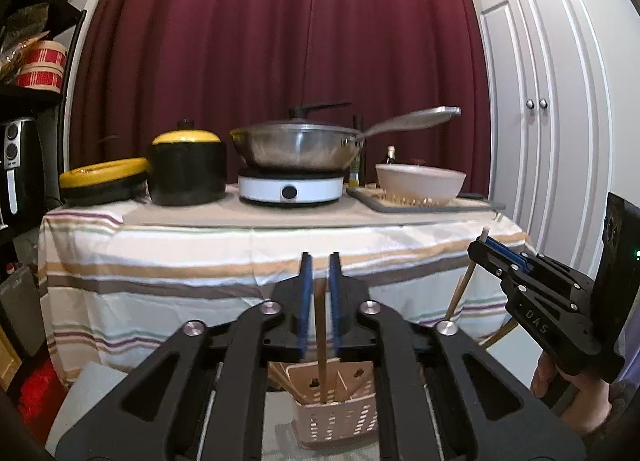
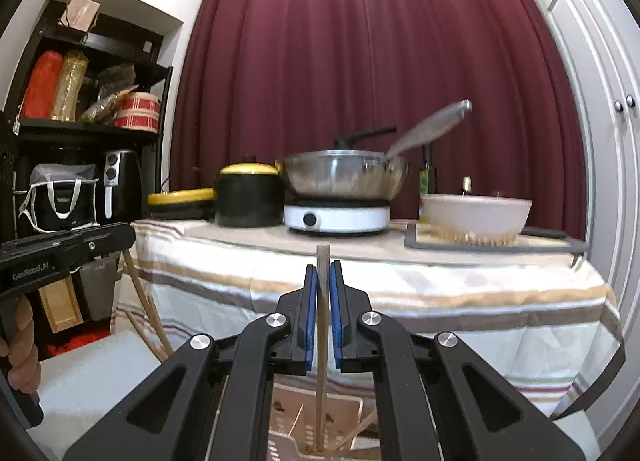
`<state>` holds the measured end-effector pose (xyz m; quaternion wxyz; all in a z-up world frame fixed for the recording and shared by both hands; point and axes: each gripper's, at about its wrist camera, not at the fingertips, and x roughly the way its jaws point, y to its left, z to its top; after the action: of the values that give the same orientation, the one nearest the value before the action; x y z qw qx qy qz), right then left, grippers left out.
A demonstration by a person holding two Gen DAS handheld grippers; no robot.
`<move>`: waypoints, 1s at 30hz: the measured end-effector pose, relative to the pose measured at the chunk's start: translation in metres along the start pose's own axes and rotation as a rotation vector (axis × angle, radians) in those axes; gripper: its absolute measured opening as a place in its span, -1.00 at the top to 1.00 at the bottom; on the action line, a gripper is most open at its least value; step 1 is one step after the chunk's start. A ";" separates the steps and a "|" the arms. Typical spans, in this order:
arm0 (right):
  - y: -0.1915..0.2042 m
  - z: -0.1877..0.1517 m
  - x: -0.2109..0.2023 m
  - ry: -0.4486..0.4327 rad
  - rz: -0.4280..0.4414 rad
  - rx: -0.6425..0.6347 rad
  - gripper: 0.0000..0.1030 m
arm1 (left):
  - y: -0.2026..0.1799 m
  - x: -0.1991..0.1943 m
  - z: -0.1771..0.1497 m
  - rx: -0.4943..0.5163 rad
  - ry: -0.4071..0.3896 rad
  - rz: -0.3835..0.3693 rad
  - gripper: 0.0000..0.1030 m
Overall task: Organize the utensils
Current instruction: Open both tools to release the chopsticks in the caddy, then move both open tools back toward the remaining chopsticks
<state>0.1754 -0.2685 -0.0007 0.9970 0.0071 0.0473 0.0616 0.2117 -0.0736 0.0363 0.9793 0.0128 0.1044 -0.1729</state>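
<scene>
A beige perforated utensil holder (image 1: pixel 334 407) stands low in front of the table, with several wooden chopsticks in it. In the left wrist view my left gripper (image 1: pixel 320 261) is open above it; a chopstick (image 1: pixel 320 325) stands between its blue pads without touching them. In the right wrist view my right gripper (image 2: pixel 323 271) has its pads close around an upright chopstick (image 2: pixel 322 321) whose lower end is inside the holder (image 2: pixel 316 421). The right gripper also shows in the left wrist view (image 1: pixel 486 247), and the left gripper's body (image 2: pixel 68 249) shows at the left of the right wrist view.
A table with a striped cloth (image 1: pixel 200 261) holds a black pot with a yellow lid (image 1: pixel 186 169), a steel wok (image 1: pixel 296 145) on a white hob (image 1: pixel 290 189), and a white bowl (image 1: pixel 420 183) on a tray. A shelf with an air fryer (image 2: pixel 118 177) is left, white cupboard doors (image 1: pixel 552 101) right.
</scene>
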 end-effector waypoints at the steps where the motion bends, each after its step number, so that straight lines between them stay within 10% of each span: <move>1: 0.000 -0.003 0.000 0.003 -0.001 0.000 0.54 | -0.001 0.001 -0.003 0.006 0.005 0.006 0.57; 10: 0.007 -0.002 -0.036 -0.013 0.001 0.014 0.16 | -0.003 -0.022 -0.005 0.018 -0.019 0.029 -0.03; 30: 0.061 -0.124 -0.136 0.206 -0.016 0.043 0.13 | -0.010 -0.131 -0.120 0.004 0.120 0.114 -0.04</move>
<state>0.0217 -0.2237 -0.1105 0.9868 0.0218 0.1511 0.0532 0.0640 -0.0317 -0.0532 0.9795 0.0312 0.1619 -0.1159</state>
